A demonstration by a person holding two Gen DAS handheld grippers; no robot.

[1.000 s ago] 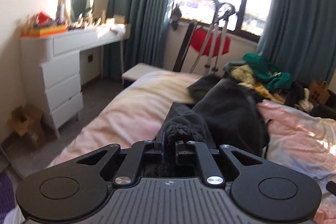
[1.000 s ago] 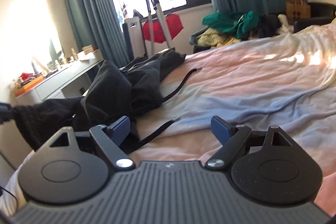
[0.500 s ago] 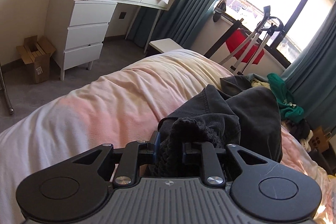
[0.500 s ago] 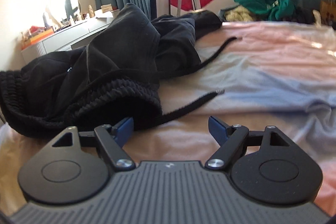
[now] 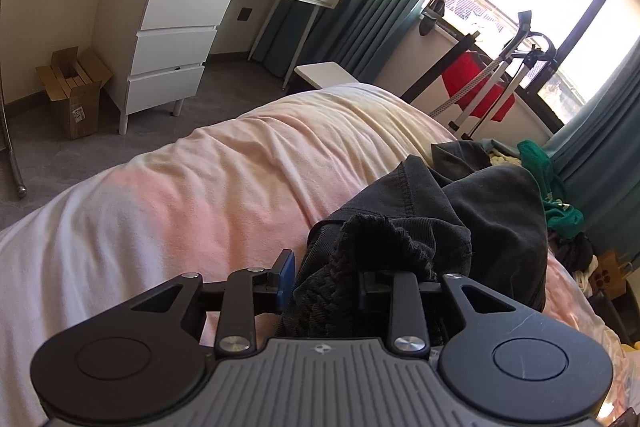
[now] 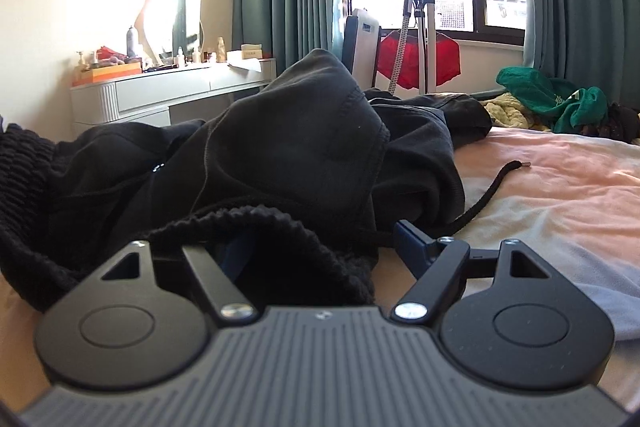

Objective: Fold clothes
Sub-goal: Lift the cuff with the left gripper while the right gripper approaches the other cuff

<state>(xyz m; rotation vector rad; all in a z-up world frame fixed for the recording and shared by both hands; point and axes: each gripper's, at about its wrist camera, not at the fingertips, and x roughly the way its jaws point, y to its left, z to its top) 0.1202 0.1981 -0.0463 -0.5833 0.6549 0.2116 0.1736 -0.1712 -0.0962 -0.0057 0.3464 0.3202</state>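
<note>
A black hoodie (image 5: 480,219) lies crumpled on the pink bed cover (image 5: 200,195). Its ribbed hem sits between the fingers of my left gripper (image 5: 326,267), whose jaws are opening; the blue left pad (image 5: 286,273) stands just clear of the knit. In the right wrist view the hoodie (image 6: 300,131) fills the middle, with a drawstring (image 6: 488,191) trailing over the bed cover (image 6: 540,207). My right gripper (image 6: 320,243) is low over the bed with a ribbed fold between its closing jaws. Its right pad (image 6: 412,239) is apart from the cloth.
A white dresser (image 5: 172,39) and a cardboard box (image 5: 76,91) stand on the floor left of the bed. By the window are a steamer stand with a red garment (image 5: 480,95) and a pile of green and yellow clothes (image 6: 560,103).
The left jaws, shut on the ribbed hem before, have parted. The right gripper has moved in low on the hoodie, its jaws narrowing, and the hem now lies between its fingers.
</note>
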